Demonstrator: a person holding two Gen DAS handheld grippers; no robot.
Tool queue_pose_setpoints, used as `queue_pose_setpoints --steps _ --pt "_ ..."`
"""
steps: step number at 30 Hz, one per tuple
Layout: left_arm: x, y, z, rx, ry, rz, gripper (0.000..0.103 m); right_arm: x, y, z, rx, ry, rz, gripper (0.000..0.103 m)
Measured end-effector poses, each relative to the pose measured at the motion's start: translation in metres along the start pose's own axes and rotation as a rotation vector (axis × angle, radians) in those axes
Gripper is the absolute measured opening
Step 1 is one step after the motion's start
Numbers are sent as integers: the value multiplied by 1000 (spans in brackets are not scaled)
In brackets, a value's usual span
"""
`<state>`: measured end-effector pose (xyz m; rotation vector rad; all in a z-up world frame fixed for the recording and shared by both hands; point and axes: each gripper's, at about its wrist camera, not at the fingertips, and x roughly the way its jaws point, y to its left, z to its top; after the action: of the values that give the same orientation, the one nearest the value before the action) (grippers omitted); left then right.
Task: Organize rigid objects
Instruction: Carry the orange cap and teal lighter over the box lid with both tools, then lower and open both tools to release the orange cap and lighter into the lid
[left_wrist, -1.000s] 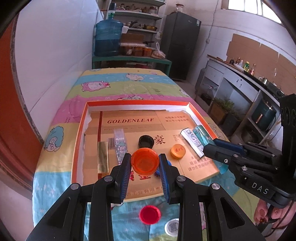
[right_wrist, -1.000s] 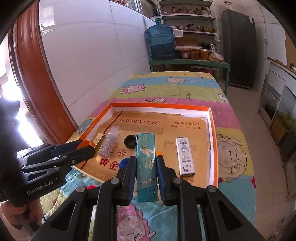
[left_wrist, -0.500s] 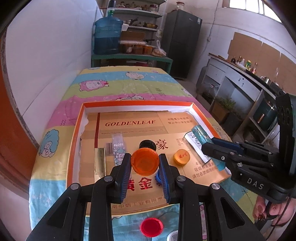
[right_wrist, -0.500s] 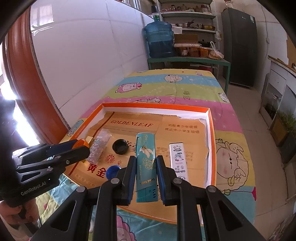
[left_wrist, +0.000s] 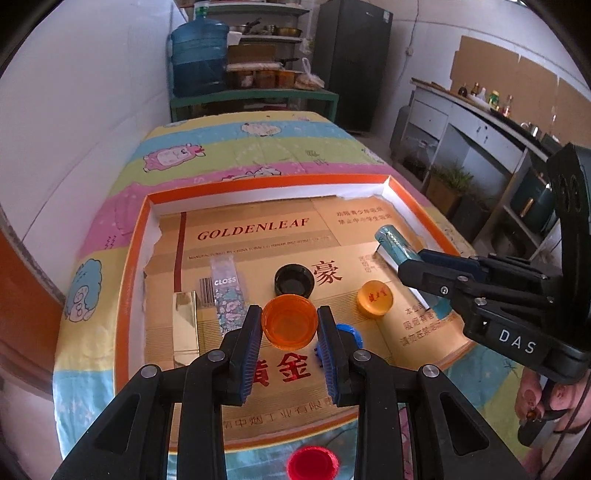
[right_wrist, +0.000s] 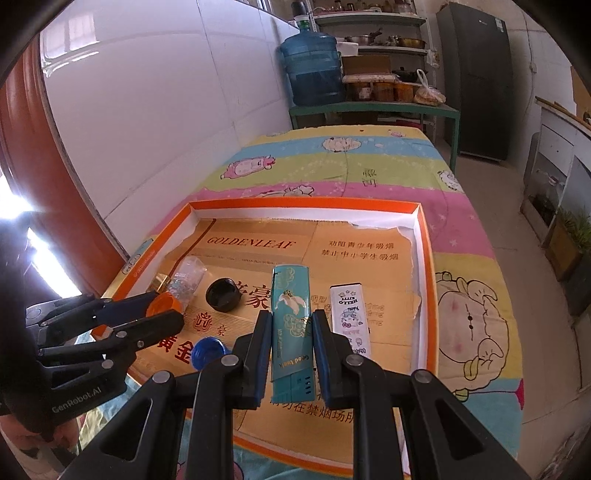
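Note:
My left gripper (left_wrist: 290, 326) is shut on a translucent orange cap (left_wrist: 290, 319), held over the near part of an orange-rimmed tray (left_wrist: 258, 186) lined with GOLDENLEAF cardboard. My right gripper (right_wrist: 291, 339) is shut on a teal box (right_wrist: 291, 306) with gold print, held lengthwise above the tray (right_wrist: 306, 203), beside a white Hello Kitty box (right_wrist: 349, 317). In the tray lie a black cap (left_wrist: 294, 281), a small orange cap (left_wrist: 375, 298), a blue cap (left_wrist: 349, 332) partly hidden by my finger, a gold box (left_wrist: 184, 325) and a CLOSS packet (left_wrist: 229, 295).
A red cap (left_wrist: 312, 463) lies on the striped cartoon tablecloth (left_wrist: 240, 147) outside the tray's near rim. A white wall runs along the left. A green shelf with a blue water jug (left_wrist: 199, 59) stands beyond the table, and a counter stands at the right.
Both grippers have moved forward over the tray and sunk a little, each keeping its object. The red cap has slid toward the bottom edge of the left wrist view.

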<state>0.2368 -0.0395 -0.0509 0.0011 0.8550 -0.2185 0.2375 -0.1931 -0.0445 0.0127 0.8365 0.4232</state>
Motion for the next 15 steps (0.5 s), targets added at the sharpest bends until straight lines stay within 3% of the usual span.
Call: queue_pose_setpoints --steps 2,15 --pt "4 -3 1 23 -2 30 31 3 -2 1 1 5 0 22" --pt "26 2 3 15 30 21 31 26 -7 9 -1 38 -20 22"
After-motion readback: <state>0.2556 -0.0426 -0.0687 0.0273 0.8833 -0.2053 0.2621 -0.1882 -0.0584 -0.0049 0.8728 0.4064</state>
